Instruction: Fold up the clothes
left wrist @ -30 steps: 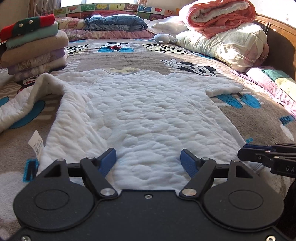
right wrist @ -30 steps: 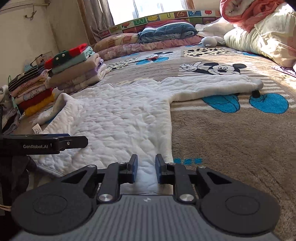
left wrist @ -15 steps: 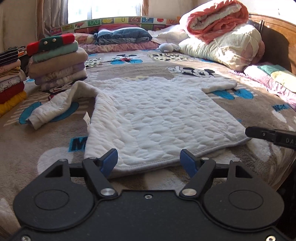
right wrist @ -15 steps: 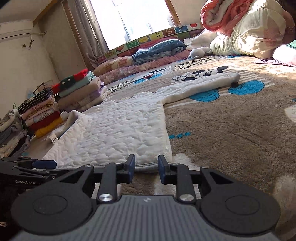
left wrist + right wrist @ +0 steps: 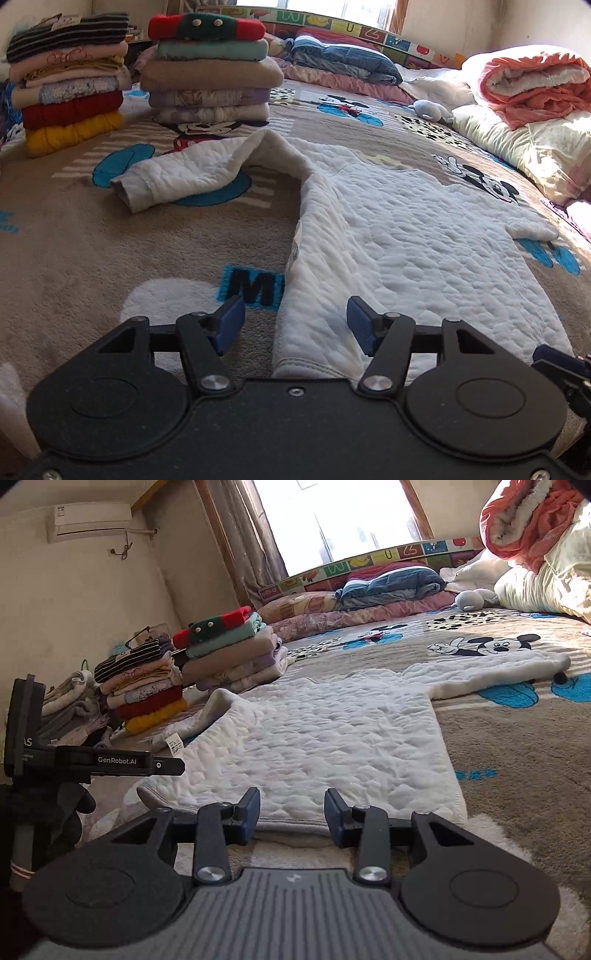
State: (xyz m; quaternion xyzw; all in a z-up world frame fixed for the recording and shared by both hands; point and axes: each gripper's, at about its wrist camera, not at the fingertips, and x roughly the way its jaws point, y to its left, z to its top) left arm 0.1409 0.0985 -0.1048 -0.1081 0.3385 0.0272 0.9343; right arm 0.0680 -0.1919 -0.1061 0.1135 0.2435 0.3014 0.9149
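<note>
A white quilted top (image 5: 406, 251), puffy and dimpled, lies flat on the plush cartoon blanket (image 5: 110, 258). Both claws hover spread at its hem, holding nothing: left gripper (image 5: 293, 325), right gripper (image 5: 291, 816). The right one, nearly closed before, has widened.

In front of me a white quilted long-sleeved top (image 5: 406, 243) lies spread flat on the bed, hem nearest me, one sleeve (image 5: 192, 173) bent and humped, the other sleeve (image 5: 491, 668) stretched straight out.
</note>
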